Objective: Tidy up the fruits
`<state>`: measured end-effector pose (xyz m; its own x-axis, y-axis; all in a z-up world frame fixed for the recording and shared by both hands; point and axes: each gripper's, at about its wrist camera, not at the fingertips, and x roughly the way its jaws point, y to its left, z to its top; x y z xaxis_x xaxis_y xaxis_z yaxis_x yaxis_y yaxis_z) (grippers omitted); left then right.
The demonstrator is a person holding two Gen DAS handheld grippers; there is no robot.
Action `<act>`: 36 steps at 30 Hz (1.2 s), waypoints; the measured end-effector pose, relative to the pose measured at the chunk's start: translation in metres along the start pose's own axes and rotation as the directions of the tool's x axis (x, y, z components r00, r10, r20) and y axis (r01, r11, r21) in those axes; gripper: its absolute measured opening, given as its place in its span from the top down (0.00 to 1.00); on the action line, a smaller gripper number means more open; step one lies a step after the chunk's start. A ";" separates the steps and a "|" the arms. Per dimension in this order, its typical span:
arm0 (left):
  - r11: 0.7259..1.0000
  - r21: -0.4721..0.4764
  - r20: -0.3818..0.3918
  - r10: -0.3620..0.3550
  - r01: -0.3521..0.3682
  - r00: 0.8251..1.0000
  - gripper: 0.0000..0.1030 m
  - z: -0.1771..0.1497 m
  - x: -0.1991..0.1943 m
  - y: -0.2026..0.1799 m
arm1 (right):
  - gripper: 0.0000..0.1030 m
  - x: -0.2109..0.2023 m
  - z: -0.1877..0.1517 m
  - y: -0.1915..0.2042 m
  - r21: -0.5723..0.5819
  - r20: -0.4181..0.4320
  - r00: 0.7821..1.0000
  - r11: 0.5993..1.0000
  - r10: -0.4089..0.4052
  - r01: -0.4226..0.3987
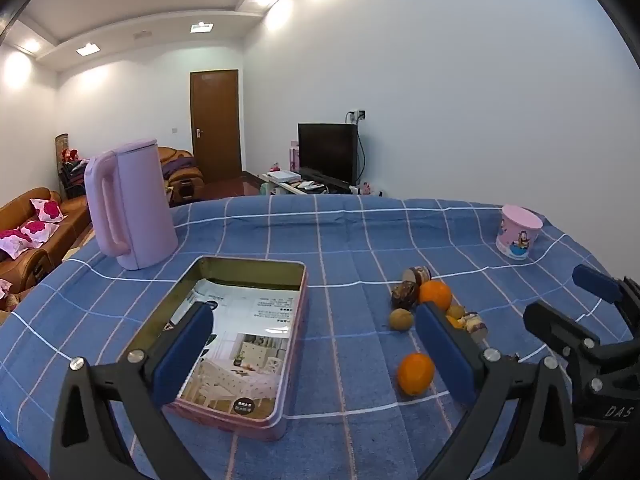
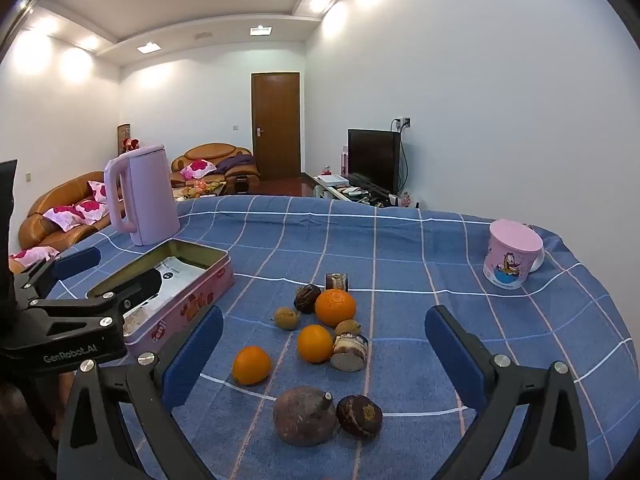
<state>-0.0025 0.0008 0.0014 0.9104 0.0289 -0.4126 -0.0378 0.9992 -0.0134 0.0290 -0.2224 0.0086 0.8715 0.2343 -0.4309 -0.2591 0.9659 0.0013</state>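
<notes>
Fruit (image 2: 316, 344) lies loose on my tablecloth (image 2: 400, 248) beside the tin (image 2: 188, 304); my left gripper (image 1: 316, 354) and right gripper (image 2: 324, 354) both gape, empty.

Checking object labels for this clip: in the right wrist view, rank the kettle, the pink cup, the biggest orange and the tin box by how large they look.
1. tin box
2. kettle
3. pink cup
4. biggest orange

The box lies nearer the camera than the kettle, so their order is unsure.
</notes>
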 end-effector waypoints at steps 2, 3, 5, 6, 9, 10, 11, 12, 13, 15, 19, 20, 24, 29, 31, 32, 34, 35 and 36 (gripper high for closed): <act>1.000 0.006 -0.019 0.005 -0.005 1.000 0.00 0.000 0.003 0.000 | 0.01 0.000 0.000 0.001 -0.002 -0.002 1.000 1.000 0.003 -0.003; 1.000 0.007 -0.017 0.008 -0.008 1.000 0.00 0.001 0.003 0.000 | 0.01 0.000 0.000 0.001 -0.001 -0.002 1.000 1.000 0.005 -0.005; 1.000 0.004 -0.027 -0.026 0.026 0.999 0.00 0.001 0.005 0.003 | 0.01 0.000 0.000 0.001 -0.001 -0.001 1.000 1.000 0.007 -0.007; 1.000 0.006 -0.026 -0.025 0.025 0.999 0.00 0.001 0.005 0.003 | 0.01 0.000 0.000 0.001 -0.001 0.000 1.000 1.000 0.008 -0.008; 1.000 0.014 -0.024 -0.022 0.022 0.999 0.00 -0.002 0.006 -0.001 | 0.01 0.001 0.000 -0.003 0.002 0.001 1.000 1.000 0.009 -0.009; 1.000 0.012 -0.023 -0.022 0.023 0.999 0.00 -0.002 0.006 -0.001 | 0.01 -0.001 -0.002 0.001 0.002 0.000 1.000 1.000 0.007 -0.007; 1.000 0.012 -0.022 -0.022 0.022 1.000 0.00 -0.002 0.006 -0.002 | 0.01 -0.001 -0.002 0.000 0.002 0.002 1.000 1.000 0.008 -0.008; 1.000 0.018 -0.023 -0.019 0.020 1.000 0.00 -0.002 0.006 -0.002 | 0.01 -0.001 -0.002 -0.001 0.002 0.003 1.000 1.000 0.007 -0.007; 1.000 0.017 -0.024 -0.020 0.021 1.000 0.00 -0.002 0.007 -0.003 | 0.01 -0.002 0.000 0.001 0.001 0.002 1.000 1.000 0.004 -0.004; 1.000 0.017 -0.022 -0.019 0.019 1.000 0.00 -0.002 0.005 -0.003 | 0.01 -0.002 0.000 0.001 0.002 0.003 1.000 1.000 0.004 -0.004; 1.000 0.015 -0.021 -0.020 0.021 1.000 0.00 -0.003 0.006 -0.002 | 0.01 -0.002 0.000 0.002 0.004 0.004 1.000 1.000 0.004 -0.004; 1.000 0.015 -0.022 -0.022 0.022 1.000 0.00 -0.003 0.006 -0.003 | 0.01 -0.002 0.000 0.002 0.003 0.004 1.000 1.000 0.003 -0.003; 1.000 0.017 -0.023 -0.021 0.021 1.000 0.00 -0.003 0.006 -0.003 | 0.01 -0.002 0.000 0.000 0.007 0.004 1.000 1.000 0.007 -0.007; 1.000 0.018 -0.022 -0.019 0.020 1.000 0.00 -0.002 0.004 -0.004 | 0.01 -0.001 -0.002 0.001 0.014 0.002 1.000 1.000 0.010 -0.010; 1.000 0.016 -0.022 -0.018 0.019 1.000 0.00 -0.003 0.005 -0.004 | 0.01 -0.001 -0.003 0.002 0.014 0.001 1.000 1.000 0.010 -0.010; 1.000 0.017 -0.022 -0.019 0.019 1.000 0.00 -0.003 0.005 -0.004 | 0.01 -0.001 -0.003 0.002 0.015 0.001 1.000 1.000 0.009 -0.009; 1.000 0.018 -0.023 -0.018 0.019 1.000 0.00 -0.004 0.005 -0.004 | 0.01 -0.001 -0.003 0.002 0.016 0.001 1.000 1.000 0.011 -0.011; 1.000 0.018 -0.022 -0.018 0.018 1.000 0.00 -0.004 0.005 -0.004 | 0.01 -0.001 -0.003 0.002 0.016 0.001 1.000 1.000 0.009 -0.009; 1.000 0.018 -0.022 -0.020 0.020 1.000 0.00 -0.003 0.005 -0.004 | 0.01 -0.001 -0.004 0.002 0.017 0.002 1.000 1.000 0.009 -0.009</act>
<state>0.0005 -0.0031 -0.0036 0.9017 0.0084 -0.4322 -0.0121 0.9999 -0.0058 0.0261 -0.2209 0.0058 0.8699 0.2429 -0.4292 -0.2598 0.9655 0.0199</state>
